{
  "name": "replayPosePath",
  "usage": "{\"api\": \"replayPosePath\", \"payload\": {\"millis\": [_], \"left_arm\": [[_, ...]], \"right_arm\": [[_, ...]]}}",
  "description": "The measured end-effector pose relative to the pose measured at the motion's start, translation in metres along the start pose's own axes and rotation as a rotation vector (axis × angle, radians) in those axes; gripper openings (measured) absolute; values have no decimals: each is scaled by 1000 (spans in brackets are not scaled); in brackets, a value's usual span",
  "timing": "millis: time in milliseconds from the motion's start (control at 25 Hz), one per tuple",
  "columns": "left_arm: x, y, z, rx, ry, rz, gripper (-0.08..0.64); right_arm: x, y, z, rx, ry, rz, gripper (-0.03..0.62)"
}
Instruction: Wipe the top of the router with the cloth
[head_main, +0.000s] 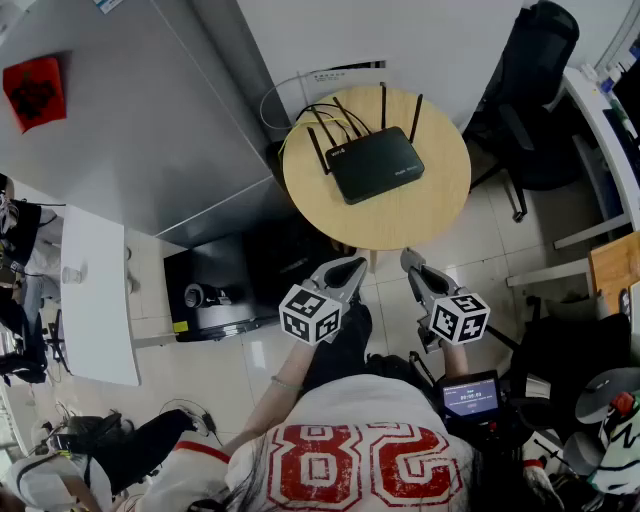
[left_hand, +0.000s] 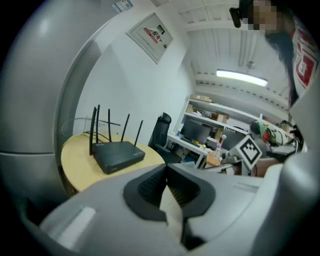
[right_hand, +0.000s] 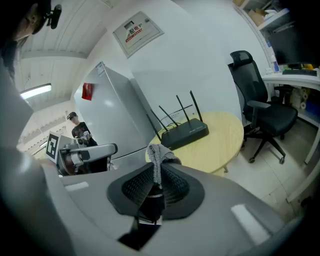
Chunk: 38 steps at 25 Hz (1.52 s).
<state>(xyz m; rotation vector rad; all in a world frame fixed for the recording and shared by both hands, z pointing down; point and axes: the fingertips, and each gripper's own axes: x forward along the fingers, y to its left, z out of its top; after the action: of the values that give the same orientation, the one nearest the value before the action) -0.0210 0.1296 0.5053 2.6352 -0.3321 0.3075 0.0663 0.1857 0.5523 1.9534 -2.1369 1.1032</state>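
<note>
Pinching one grey cloth (right_hand: 157, 154) in my right gripper (right_hand: 159, 169); left gripper (left_hand: 166, 169) clenched, empty. One flat black router (head_main: 376, 165), antennas up, on round table (head_main: 420, 215) at 12 o'clock.

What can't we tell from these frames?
- Most of the cloth: the right gripper view shows only a grey tuft; the rest is pinched inside the shut jaws of the right gripper.
- Dust on the router: too small in every view.
- Where the cables end: in the head view they drop behind the far edge of the table.
</note>
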Motion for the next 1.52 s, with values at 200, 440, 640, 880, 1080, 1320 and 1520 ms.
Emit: {"api": "replayPosePath", "payload": {"millis": [200,440,640,880,1080,1320,1520], "left_arm": [[26,62,45,-3,-20,8,2],[56,93,63,-14,-11,2,2],[65,113,67,-40,-25,62,2],[58,160,104,-69,-146,268,2],[46,181,111,-112,-211,417,2],[27,180,85,-178,-218,557,2],[8,185,81,-212,-247,652,2]], "right_arm": [[49,-7,45,7,-3,-23,40],[83,-22,79,-30,12,-16,41],[118,-33,105,-102,59,45,40],[182,-32,137,-254,166,196,40],[230,-28,138,-432,288,303,40],[275,-11,129,-578,382,432,41],[305,-10,125,-635,452,452,41]]}}
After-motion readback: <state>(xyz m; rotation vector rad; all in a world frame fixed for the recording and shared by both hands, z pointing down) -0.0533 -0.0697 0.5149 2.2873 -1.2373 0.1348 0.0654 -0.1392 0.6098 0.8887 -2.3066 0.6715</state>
